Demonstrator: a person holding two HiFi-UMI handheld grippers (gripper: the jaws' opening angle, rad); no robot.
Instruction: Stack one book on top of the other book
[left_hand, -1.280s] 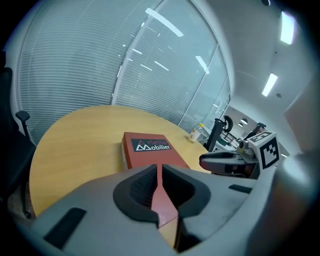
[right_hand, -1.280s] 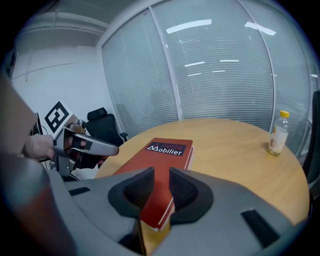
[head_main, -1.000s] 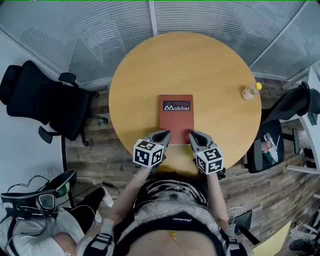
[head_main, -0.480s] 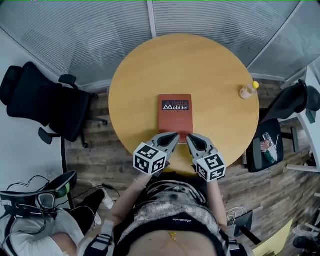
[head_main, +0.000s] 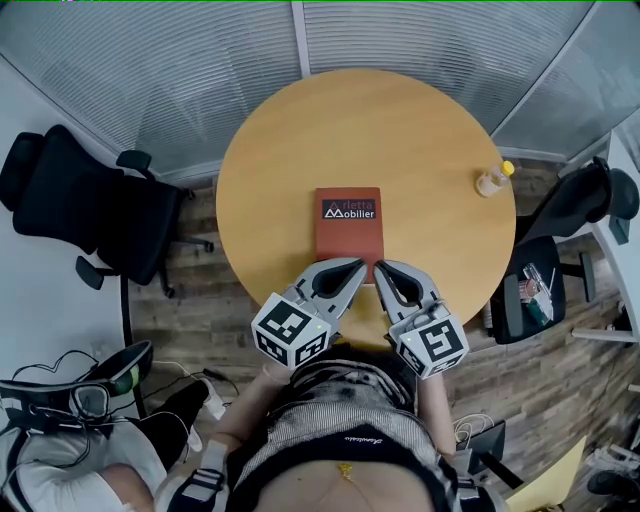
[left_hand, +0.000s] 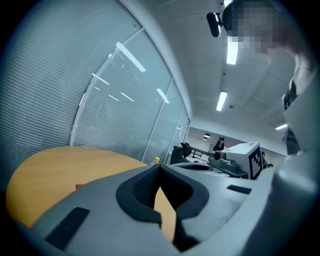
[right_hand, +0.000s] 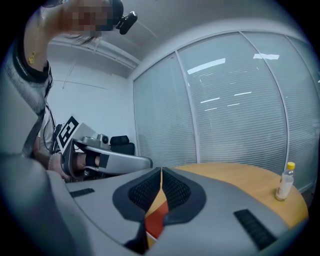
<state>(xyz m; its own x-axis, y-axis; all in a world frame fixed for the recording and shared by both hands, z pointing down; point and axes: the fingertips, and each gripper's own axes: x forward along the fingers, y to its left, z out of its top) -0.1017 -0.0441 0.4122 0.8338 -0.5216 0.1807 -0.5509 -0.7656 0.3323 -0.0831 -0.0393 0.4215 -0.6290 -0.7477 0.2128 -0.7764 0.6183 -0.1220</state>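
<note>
Red-covered book (head_main: 349, 222) lies flat near the middle of a round, light wooden table (head_main: 400, 120), seen from above by a camera on a person's head; white lettering on a dark band runs across the far end of its cover. Only this one cover shows from above. Both hand-held grippers sit at the book's near end, side by side and pointing away from the person. The left gripper (head_main: 354, 266) has its tip over the book's near left corner, and the right gripper (head_main: 384, 269) has its tip just off the book's near right corner. Each has its jaws pressed together with nothing held between them. In the left gripper view the closed left gripper (left_hand: 160, 167) looks out level over the table (left_hand: 50, 165), with a sliver of the book (left_hand: 79, 187) at its left. In the right gripper view the closed right gripper (right_hand: 161, 170) is above the book (right_hand: 156, 222), whose red shows below the pads. A small bottle (head_main: 495, 180) with a yellow cap stands well to the right of the book, near the table's rim. A black office chair (head_main: 95, 215) stands on the floor far to the book's left.
</note>
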